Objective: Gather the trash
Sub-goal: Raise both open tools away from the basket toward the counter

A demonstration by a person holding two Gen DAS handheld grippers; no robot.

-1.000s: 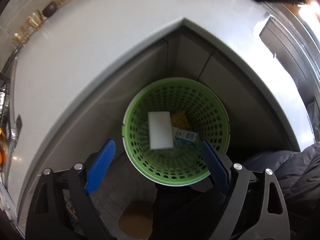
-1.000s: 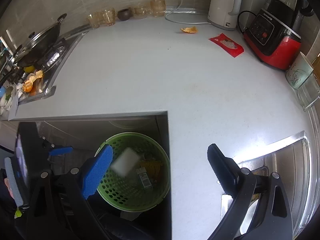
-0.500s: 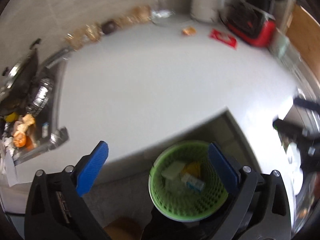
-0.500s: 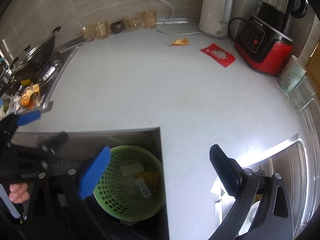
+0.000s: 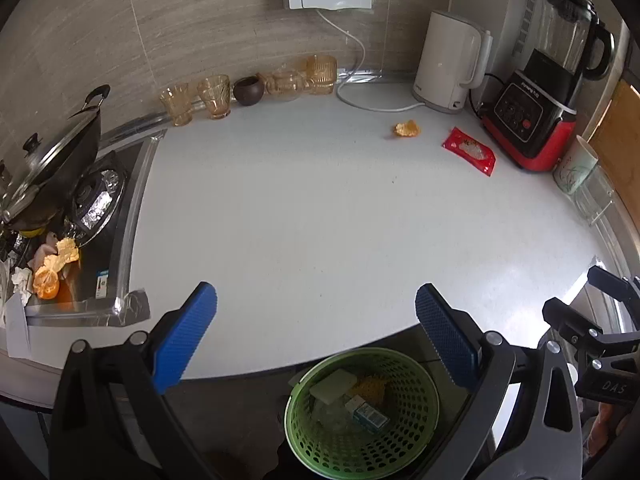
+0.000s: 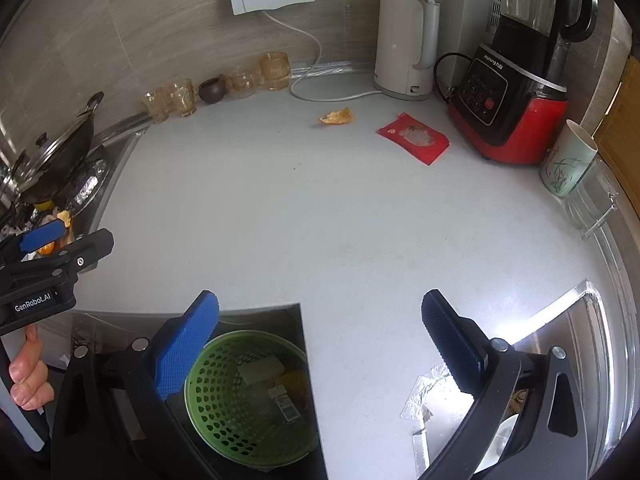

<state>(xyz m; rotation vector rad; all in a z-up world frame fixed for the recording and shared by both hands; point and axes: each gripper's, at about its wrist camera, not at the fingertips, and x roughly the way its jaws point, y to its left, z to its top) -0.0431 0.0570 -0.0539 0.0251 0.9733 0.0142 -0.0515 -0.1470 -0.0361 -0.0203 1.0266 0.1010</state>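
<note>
Now done with one piece: released the white block (image 5: 334,384) a second ago over the green basket (image 5: 404,440), and sits at rest inside it beside a small carton (image 5: 366,416) and a yellow scrap, where earlier showed blurred and mid-fall above the basket's floor. Lifted the left hand-held gripper (image 5: 316,300) up and away from the basket since then and tipped it forward, so looks no longer straight down into the basket but out over the counter (image 5: 320,220), with the basket low at the near edge of view. Stands with jaws wide apart and nothing between the blue pads; same for the right hand-held gripper (image 6: 320,304), spread wide and empty above and just beyond the basket, barely shifted. Means the drop counts as finished and both tools free for the next pick. Left to collect, by the look of it: an orange peel (image 5: 407,129) and a red packet (image 5: 469,151), both lying flat far across the counter from the basket, well apart from it and near each other. Also more peel and crumpled scraps (image 5: 46,280) far to the basket's left, by the stove; cannot tell whether counted as part of the job. Probably calls for a long reach away from the basket next.
</note>
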